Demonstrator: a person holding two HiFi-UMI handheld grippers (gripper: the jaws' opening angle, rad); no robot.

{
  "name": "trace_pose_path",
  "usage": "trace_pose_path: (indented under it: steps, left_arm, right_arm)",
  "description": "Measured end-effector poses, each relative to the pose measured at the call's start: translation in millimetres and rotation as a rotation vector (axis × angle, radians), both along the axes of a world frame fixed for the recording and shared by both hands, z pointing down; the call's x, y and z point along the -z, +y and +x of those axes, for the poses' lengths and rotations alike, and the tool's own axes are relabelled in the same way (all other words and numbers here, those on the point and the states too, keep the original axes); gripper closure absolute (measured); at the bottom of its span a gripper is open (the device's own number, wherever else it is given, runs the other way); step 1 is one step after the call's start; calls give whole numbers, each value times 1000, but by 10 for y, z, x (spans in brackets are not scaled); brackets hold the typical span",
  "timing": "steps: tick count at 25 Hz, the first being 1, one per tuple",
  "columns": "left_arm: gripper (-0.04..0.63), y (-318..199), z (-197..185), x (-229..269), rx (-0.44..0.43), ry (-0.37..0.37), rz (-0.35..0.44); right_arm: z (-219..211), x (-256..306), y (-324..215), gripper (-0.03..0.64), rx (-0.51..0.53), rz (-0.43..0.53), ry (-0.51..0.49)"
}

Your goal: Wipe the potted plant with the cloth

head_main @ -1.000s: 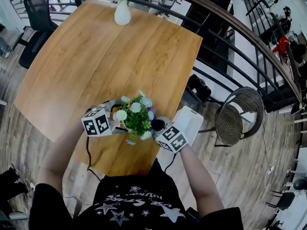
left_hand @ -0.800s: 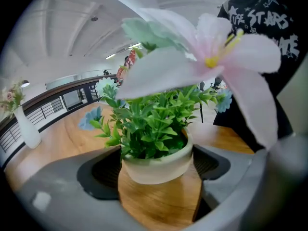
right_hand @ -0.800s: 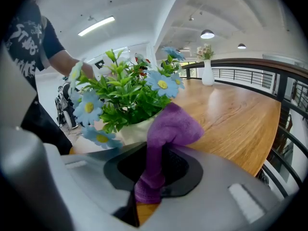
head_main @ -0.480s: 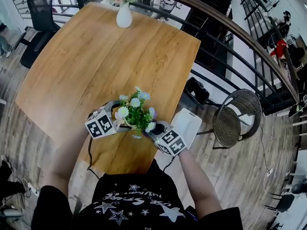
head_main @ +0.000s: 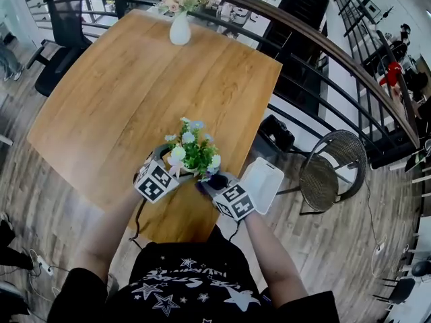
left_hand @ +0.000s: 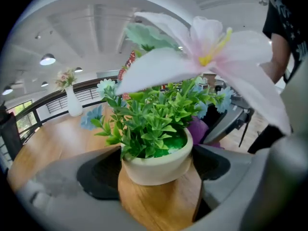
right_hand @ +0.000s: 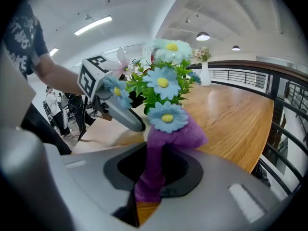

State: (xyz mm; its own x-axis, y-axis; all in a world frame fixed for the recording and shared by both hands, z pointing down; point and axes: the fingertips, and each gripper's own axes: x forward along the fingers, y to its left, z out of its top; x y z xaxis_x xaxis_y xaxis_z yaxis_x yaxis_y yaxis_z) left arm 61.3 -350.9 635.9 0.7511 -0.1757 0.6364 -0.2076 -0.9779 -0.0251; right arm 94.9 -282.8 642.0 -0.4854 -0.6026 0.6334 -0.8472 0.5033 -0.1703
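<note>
The potted plant [head_main: 192, 153], green leaves with white and blue flowers in a cream pot [left_hand: 156, 163], stands near the wooden table's [head_main: 135, 93] front edge. My left gripper [left_hand: 156, 170] has its jaws wide around the pot, one pad against each side. It comes in from the plant's left in the head view, under its marker cube [head_main: 155, 181]. My right gripper [right_hand: 151, 177] is shut on a purple cloth [right_hand: 161, 148]. The cloth's bunched top touches a blue flower [right_hand: 167, 118] on the plant's right side. In the head view the cloth [head_main: 202, 186] shows below the plant.
A white vase of flowers [head_main: 180, 29] stands at the table's far edge. A white seat [head_main: 264, 184] and a wire chair [head_main: 328, 167] are right of the table, beside a curved railing [head_main: 323, 52]. A black office chair [head_main: 57, 46] is at the far left.
My left gripper has rolled, its marker cube now tilted, with the plant staying between its jaws. My right gripper has crept left toward the plant with the cloth.
</note>
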Motion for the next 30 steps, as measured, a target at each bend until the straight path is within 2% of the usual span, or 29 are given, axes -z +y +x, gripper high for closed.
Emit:
trace_pose_path:
  steps: [7,14,19,24,30]
  left_arm:
    - [110,-57,0,-23,268,19,-9]
    - [110,-2,-27,-15,365,14,-15]
    - [110,55,-81,-21,384,9,-13]
    - [110,228,-142,-50,313,-39,27]
    - [110,463,-185,-49,264,-52,13]
  right_arm:
    - [-145,58,-8,537,34,10,-5]
    - [-150,70,31,537,56,9,16]
    - [-157,53,48,537,64,8,24]
    - [-82,53,59,535,29,8,25]
    - [71,37,22,535,-3,7,40]
